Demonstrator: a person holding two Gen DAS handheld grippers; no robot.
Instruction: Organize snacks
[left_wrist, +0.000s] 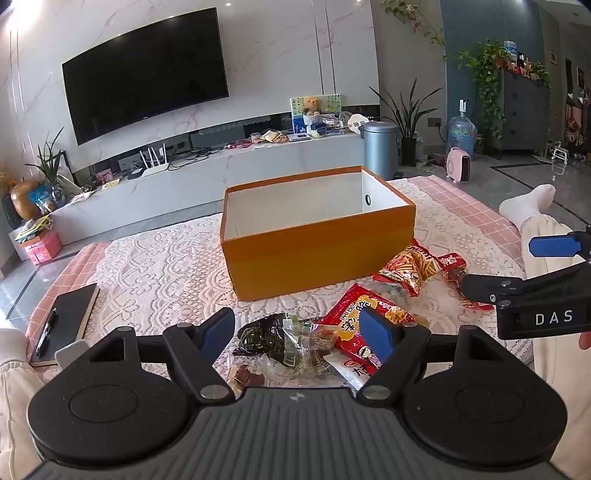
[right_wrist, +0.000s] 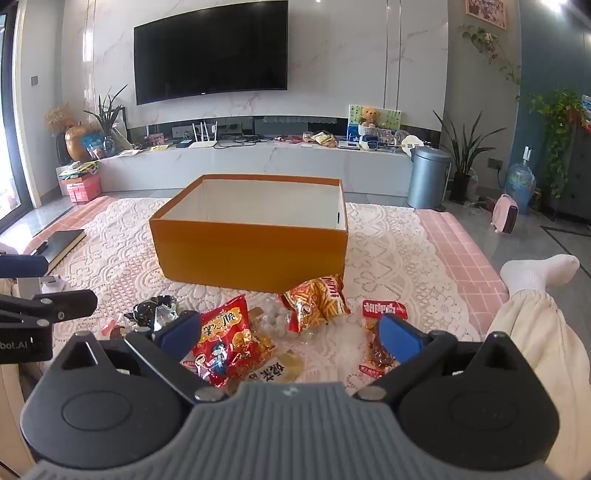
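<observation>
An open orange box (left_wrist: 317, 254) with a white, empty inside stands on the lace cloth; it also shows in the right wrist view (right_wrist: 251, 247). Snack packets lie in front of it: a red packet (left_wrist: 351, 314) (right_wrist: 221, 339), an orange fries packet (left_wrist: 410, 269) (right_wrist: 317, 299), a dark green packet (left_wrist: 273, 336) (right_wrist: 153, 310), and a red-labelled packet (right_wrist: 384, 314). My left gripper (left_wrist: 297, 332) is open just above the dark and red packets. My right gripper (right_wrist: 288, 334) is open above the pile and holds nothing.
A black notebook with a pen (left_wrist: 62, 321) lies at the left on the cloth. The person's leg in a white sock (right_wrist: 532, 280) rests at the right. A TV cabinet (right_wrist: 258, 162), a grey bin (right_wrist: 428, 177) and a pink heater (right_wrist: 504, 214) stand behind.
</observation>
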